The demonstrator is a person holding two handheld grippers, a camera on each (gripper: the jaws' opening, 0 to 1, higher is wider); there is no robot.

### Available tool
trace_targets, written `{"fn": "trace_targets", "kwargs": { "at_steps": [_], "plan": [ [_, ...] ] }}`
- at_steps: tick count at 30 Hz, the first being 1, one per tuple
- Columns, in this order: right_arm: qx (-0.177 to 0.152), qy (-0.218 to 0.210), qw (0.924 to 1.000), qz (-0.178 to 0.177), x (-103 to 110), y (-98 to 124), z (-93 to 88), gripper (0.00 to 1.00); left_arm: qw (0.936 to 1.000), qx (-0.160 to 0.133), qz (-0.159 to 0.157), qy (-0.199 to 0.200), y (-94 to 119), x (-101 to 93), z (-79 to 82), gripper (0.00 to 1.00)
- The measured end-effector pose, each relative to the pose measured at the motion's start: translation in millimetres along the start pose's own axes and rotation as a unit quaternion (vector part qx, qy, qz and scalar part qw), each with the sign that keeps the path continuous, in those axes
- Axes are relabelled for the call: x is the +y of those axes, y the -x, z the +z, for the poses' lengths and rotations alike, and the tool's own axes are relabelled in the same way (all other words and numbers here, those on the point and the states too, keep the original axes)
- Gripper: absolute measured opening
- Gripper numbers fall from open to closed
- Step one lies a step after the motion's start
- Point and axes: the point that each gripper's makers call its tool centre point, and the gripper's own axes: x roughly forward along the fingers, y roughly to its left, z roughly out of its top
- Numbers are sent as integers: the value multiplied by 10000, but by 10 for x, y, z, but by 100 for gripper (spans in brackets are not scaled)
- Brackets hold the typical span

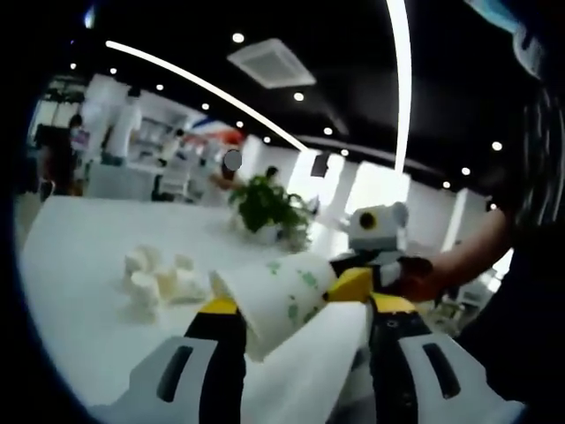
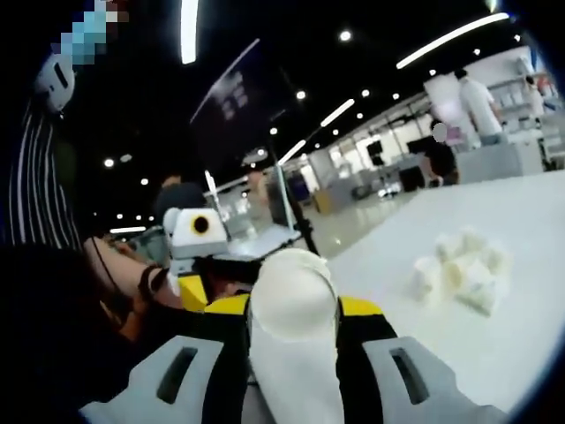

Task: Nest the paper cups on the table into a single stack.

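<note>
Clamped in the left claw [image 1: 305, 329], one white paper cup with green print [image 1: 284, 300] lies tilted; the right claw [image 2: 293, 329] grips one plain white paper cup [image 2: 294, 340]; beyond, a cluster of white cups [image 1: 159, 279], too blurred to count, sits on the white bench [image 1: 79, 265] in a bright open hall.

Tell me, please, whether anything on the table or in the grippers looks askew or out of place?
The loose cups lie tumbled in a heap on the table, several on their sides rather than upright. The left gripper holds its cup tilted sideways. Nothing looks spilled or torn.

Matt paper cup [image 1: 281, 300]; smooth, glossy white table [image 1: 79, 265].
</note>
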Motion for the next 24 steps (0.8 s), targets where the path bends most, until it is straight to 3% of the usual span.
{"fn": "trace_targets", "kwargs": {
  "at_steps": [8,19,24],
  "plan": [
    [108,32,9999,50,76,-30,-28,33,9999,-83,-90,93,59,-25,96,43],
    [217,37,9997,111,100,-8,-77,33,9999,-25,-110,-23,64,-14,60,23],
    [270,22,9995,152,113,5,-149,33,9999,28,-119,120,69,-8,19,14]
  ]
}}
